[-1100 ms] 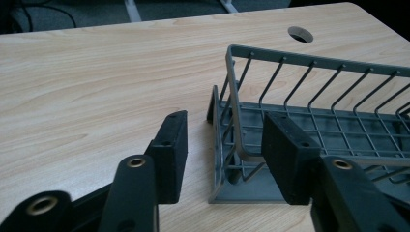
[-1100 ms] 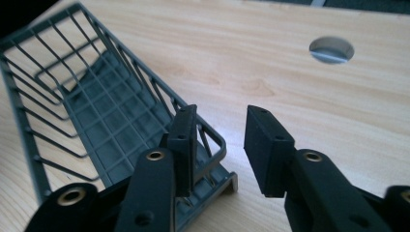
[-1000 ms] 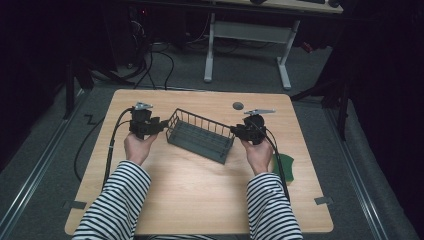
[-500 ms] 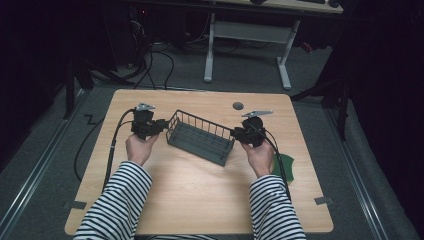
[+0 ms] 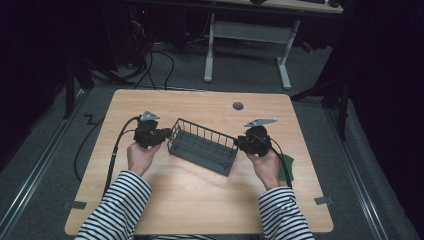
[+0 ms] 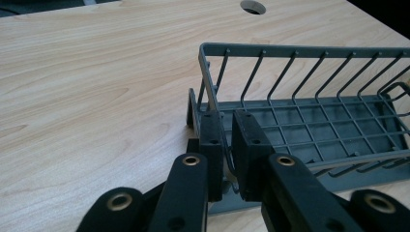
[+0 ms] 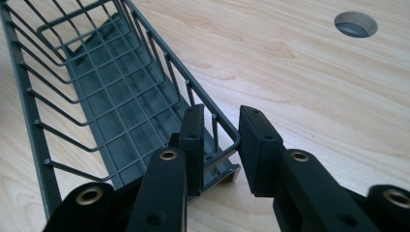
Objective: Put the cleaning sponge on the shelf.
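Gripping the grey wire basket [image 5: 202, 146] at both short ends, one claw per end. Basket sits on the wooden table [image 5: 200, 200] near its middle, long axis skewed: the left end lies nearer the far edge, the right end nearer the person's edge. Basket is empty, mesh floor visible in both gripper views.

Left claw [image 5: 162, 136]: jaws have just been closing and are now pinched on the wire of the basket's left end wall. In the left gripper view the left claw [image 6: 227, 154] has its two black pads on either side of a single upright wire [image 6: 212, 99] at the corner, with almost no gap left.

Right claw [image 5: 239, 144]: jaws brought together about the basket's right end. In the right gripper view the right claw [image 7: 221, 147] straddles the corner where the top rim wire [image 7: 193, 87] bends down; the left pad lies against the end wire, while a small gap shows beside the right pad. Whether that pad presses the wire, cannot tell from this angle.

Both hands come in from the near edge, sleeves striped [image 5: 117, 200]. Cable [image 5: 112, 160] trails from the left claw toward the table's left edge. Round cable hole [image 5: 238, 106] in the table lies beyond the basket toward the far edge, well apart from both claws. Green object [image 5: 289, 165] partly hidden behind the right hand, near the right edge.
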`<state>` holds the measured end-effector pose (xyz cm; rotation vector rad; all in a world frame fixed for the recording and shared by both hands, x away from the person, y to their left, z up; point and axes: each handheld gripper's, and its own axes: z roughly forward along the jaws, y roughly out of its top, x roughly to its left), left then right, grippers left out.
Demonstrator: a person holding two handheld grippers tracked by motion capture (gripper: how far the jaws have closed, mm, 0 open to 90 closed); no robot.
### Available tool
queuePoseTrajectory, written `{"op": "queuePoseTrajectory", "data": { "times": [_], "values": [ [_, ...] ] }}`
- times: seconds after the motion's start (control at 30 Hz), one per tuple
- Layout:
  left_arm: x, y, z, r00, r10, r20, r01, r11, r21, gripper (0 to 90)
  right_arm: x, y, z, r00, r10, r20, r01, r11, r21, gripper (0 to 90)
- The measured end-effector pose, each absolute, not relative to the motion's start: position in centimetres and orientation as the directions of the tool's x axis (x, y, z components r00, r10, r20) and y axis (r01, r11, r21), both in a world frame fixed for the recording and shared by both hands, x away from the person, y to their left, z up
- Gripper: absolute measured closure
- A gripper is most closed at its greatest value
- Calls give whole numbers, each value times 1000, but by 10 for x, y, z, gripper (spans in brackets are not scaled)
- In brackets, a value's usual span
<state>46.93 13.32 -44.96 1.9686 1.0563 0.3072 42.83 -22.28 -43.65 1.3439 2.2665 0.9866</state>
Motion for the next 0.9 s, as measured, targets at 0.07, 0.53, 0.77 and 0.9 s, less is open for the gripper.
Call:
{"op": "queuePoseTrajectory", "data": {
  "times": [0.07,0.53,0.77,0.9],
  "values": [
    [465,132,-450,619,769,-163,556,-281,782,835,426,-224,-437,-502,861,79,637,307,707,729],
    [435,126,-450,648,741,-176,545,-290,787,831,396,-236,-435,-530,846,59,631,347,694,728],
    [431,126,-452,657,732,-181,533,-282,798,828,390,-240,-438,-528,845,77,624,325,710,723],
    [432,127,-451,660,728,-186,536,-282,796,826,391,-237,-439,-523,849,78,634,326,701,663]
  ]
}}
